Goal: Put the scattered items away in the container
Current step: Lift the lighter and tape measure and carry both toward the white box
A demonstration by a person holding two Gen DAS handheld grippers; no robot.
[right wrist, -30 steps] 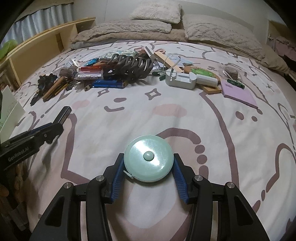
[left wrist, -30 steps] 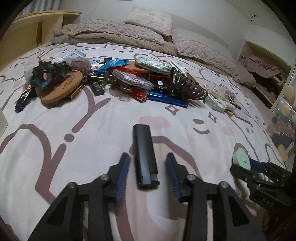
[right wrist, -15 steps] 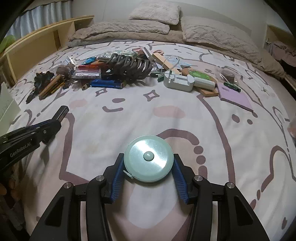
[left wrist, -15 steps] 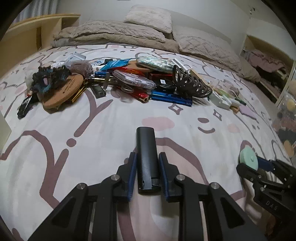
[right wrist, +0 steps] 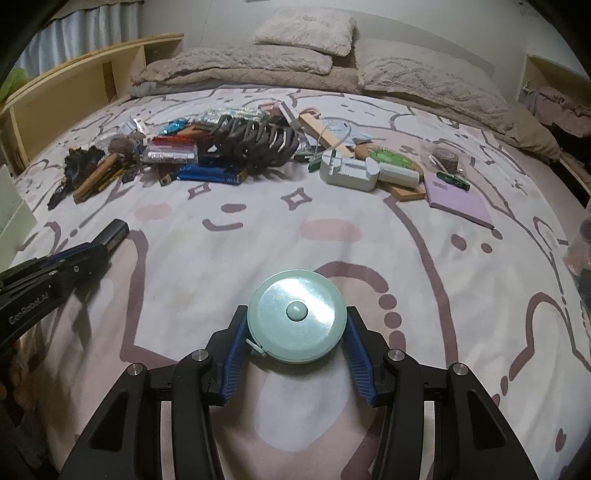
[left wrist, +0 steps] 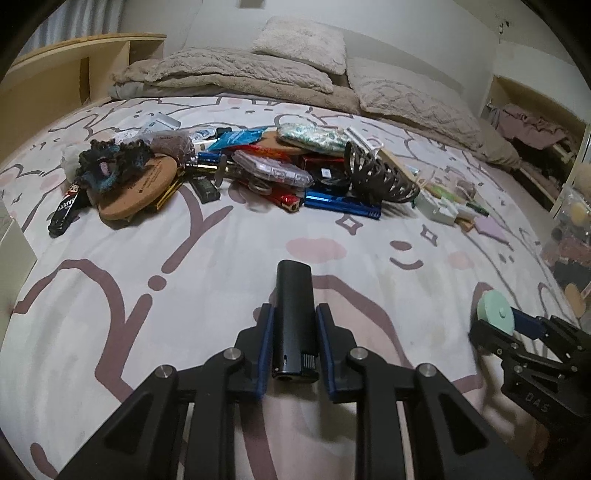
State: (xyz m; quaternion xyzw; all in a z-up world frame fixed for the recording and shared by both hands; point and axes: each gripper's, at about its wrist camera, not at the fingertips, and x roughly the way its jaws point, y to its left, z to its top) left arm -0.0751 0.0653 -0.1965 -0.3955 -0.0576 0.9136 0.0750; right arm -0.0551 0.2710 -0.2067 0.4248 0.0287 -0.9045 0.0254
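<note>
A bed (right wrist: 369, 258) fills both views, its pale cover printed with mauve line drawings, with beige pillows (right wrist: 303, 26) and a folded blanket at the head and a wooden shelf unit (right wrist: 74, 88) along one side.

My left gripper (left wrist: 294, 343) has its jaws clamped on a black lighter (left wrist: 294, 317), which lies lengthwise between the blue pads and sticks out ahead of them, low over the bed cover. My right gripper (right wrist: 295, 343) has its jaws closed against the two sides of a round mint-green tape measure (right wrist: 297, 319), flat face up, its small tab poking out at the near left.

Further up the bed, well apart from both grippers, the remaining items sit in a loose heap: a dark brown claw hair clip (right wrist: 258, 142), a blue box (right wrist: 210, 173) just in front of it, a clear plastic case (right wrist: 171, 151), a cork coaster (left wrist: 138, 192) under a dark knitted scrunchie (left wrist: 110, 162), a white plastic device (right wrist: 349, 171) and a lilac notepad (right wrist: 460, 201) toward the right.

At the left edge of both views stands a pale box-like wall (left wrist: 14, 243); I cannot tell whether it is the container or what it holds. At the right edge of the left view a clear bin (left wrist: 570, 229) beside the bed shows blurred round things inside.
</note>
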